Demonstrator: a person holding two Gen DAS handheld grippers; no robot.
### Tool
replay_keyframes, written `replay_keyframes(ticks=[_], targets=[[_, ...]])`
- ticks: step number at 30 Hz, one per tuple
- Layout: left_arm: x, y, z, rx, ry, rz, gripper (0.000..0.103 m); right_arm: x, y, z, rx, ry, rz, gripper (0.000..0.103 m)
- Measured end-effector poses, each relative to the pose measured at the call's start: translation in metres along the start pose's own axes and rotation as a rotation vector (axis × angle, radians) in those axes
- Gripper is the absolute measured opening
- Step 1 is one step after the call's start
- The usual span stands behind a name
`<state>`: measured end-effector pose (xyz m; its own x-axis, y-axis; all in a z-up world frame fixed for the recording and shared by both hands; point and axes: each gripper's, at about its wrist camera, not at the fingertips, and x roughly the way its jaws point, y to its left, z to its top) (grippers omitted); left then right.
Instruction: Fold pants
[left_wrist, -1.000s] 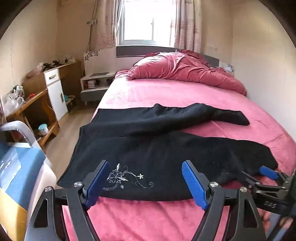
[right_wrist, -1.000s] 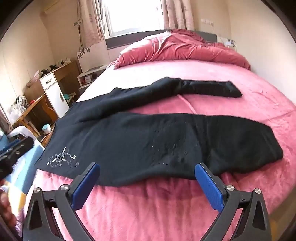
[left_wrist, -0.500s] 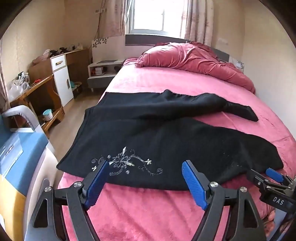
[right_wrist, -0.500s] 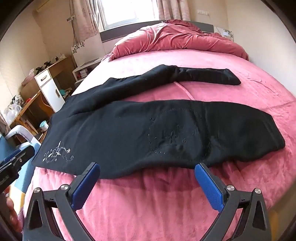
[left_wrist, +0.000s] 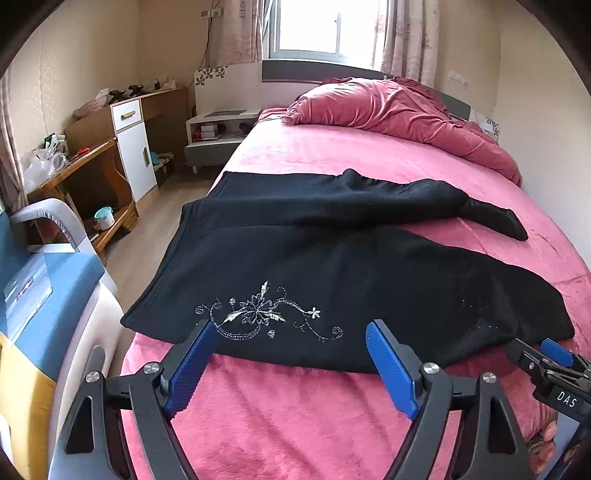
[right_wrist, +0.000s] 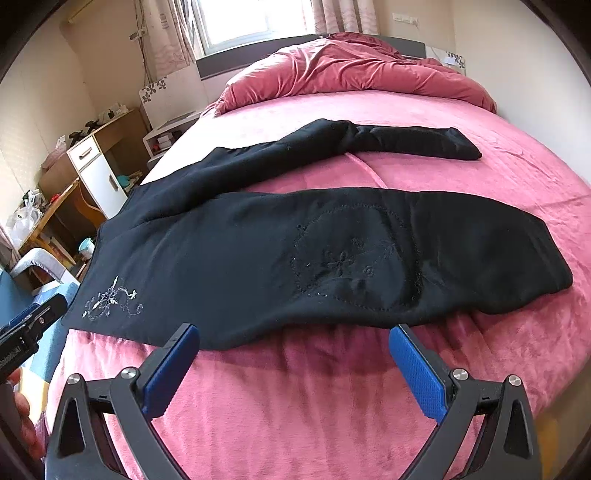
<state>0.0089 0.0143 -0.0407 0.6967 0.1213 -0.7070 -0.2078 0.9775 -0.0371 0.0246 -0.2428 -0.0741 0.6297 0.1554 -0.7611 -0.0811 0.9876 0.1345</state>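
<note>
Lying flat across a pink bed (left_wrist: 332, 424), the black pants (left_wrist: 332, 280) have the waist at left and both legs running right, the far leg angled off. Near the bed's edge, the left hand-held gripper (left_wrist: 291, 365) and right hand-held gripper (right_wrist: 293, 365) hover with jaws spread wide, holding nothing. A crumpled red duvet (left_wrist: 399, 110) sits far, below the window (left_wrist: 308, 29); a wooden desk (left_wrist: 81, 162) stands left.

Black pants (left_wrist: 332, 273) with silver floral embroidery (left_wrist: 264, 314) on a pink bed (left_wrist: 295, 413); blue fingers (left_wrist: 192, 365).
</note>
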Motion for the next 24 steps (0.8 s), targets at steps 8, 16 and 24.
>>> replay_keyframes(ticks=[8, 16, 24], targets=[[-0.0024, 0.0010, -0.0006, 0.000, 0.003, 0.011, 0.085, -0.0003, -0.0018, 0.0001, 0.004, 0.004, 0.002, 0.103], [-0.0041, 0.0018, -0.0025, 0.002, 0.000, 0.019, 0.085, -0.0003, -0.0018, -0.0005, 0.004, 0.004, 0.001, 0.103], [-0.0047, 0.0041, -0.0041, -0.003, 0.001, 0.022, 0.085, -0.0008, -0.0013, -0.0014, 0.003, 0.003, -0.001, 0.103]])
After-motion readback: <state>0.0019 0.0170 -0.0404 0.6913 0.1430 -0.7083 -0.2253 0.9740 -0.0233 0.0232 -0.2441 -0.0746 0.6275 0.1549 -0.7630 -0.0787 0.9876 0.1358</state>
